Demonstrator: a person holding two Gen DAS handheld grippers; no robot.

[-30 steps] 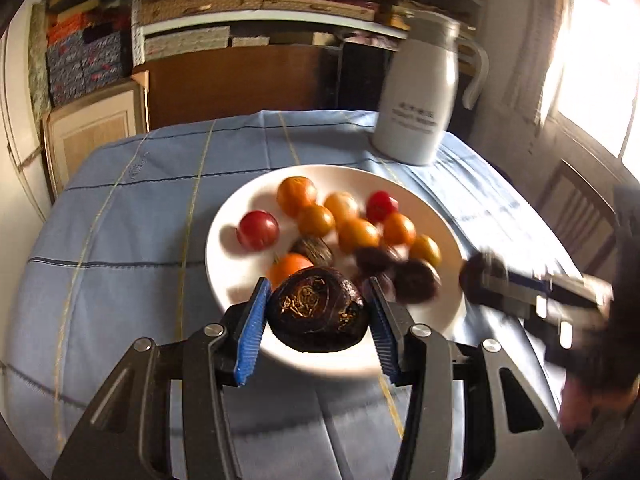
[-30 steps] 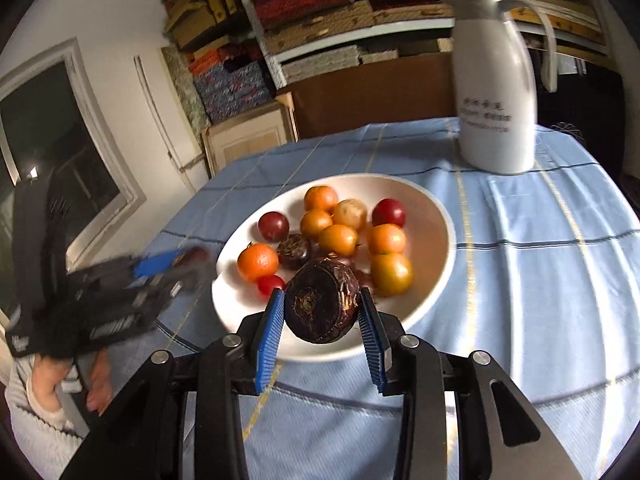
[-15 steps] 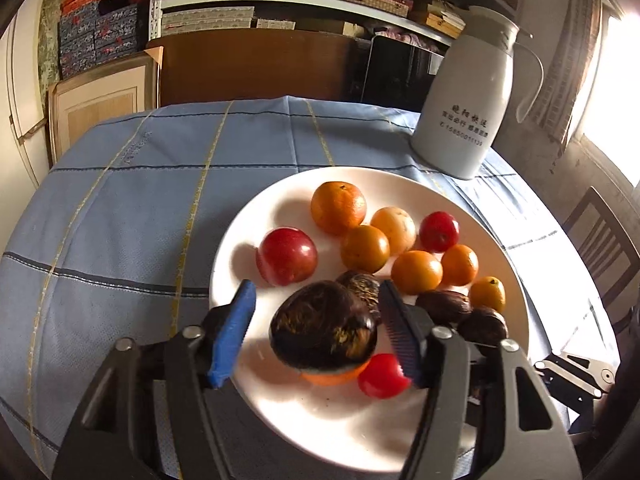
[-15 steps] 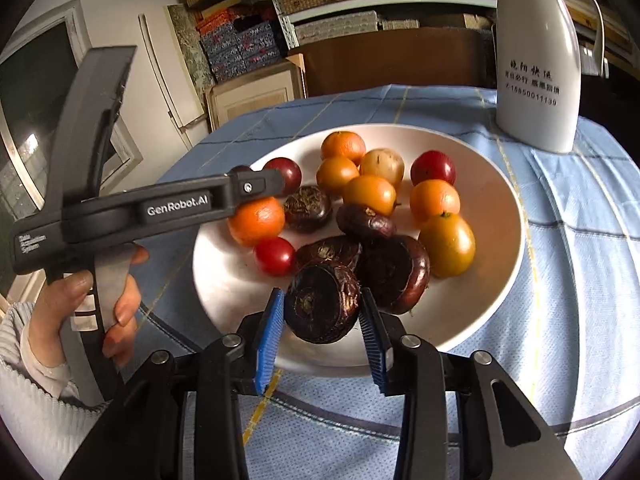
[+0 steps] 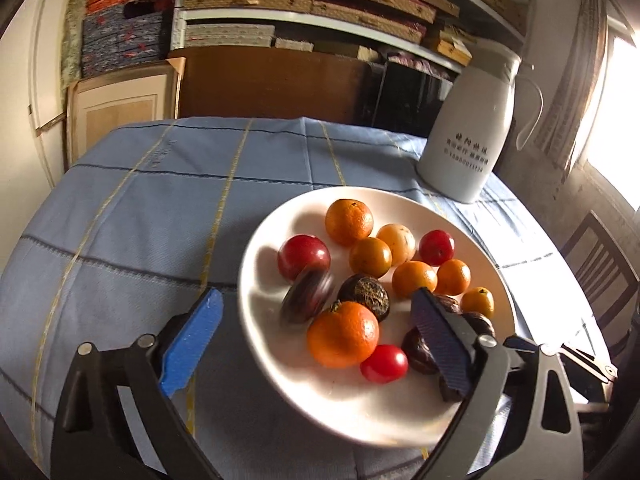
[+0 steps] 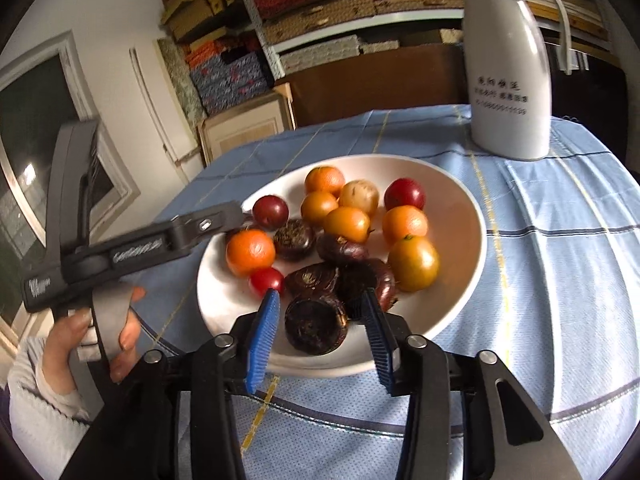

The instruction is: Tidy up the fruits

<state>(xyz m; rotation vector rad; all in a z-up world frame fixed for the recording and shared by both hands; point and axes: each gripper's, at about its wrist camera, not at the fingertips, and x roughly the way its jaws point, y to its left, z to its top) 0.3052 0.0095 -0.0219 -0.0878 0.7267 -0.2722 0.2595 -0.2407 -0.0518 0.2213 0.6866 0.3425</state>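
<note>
Over the white plate, you're at the drop-off: left gripper opening wide, its dark fruit tumbling at 11 o'clock of the big orange. Right gripper opening too, water chestnut between the pads, untouched. Next, back both out gently.

- a lived-in home dining corner
- cloth-covered round table, white thermos jug, wooden chair
- shelves crammed with boxes

the white jug bears blurred print with digits; no wording reads clearly.
</note>
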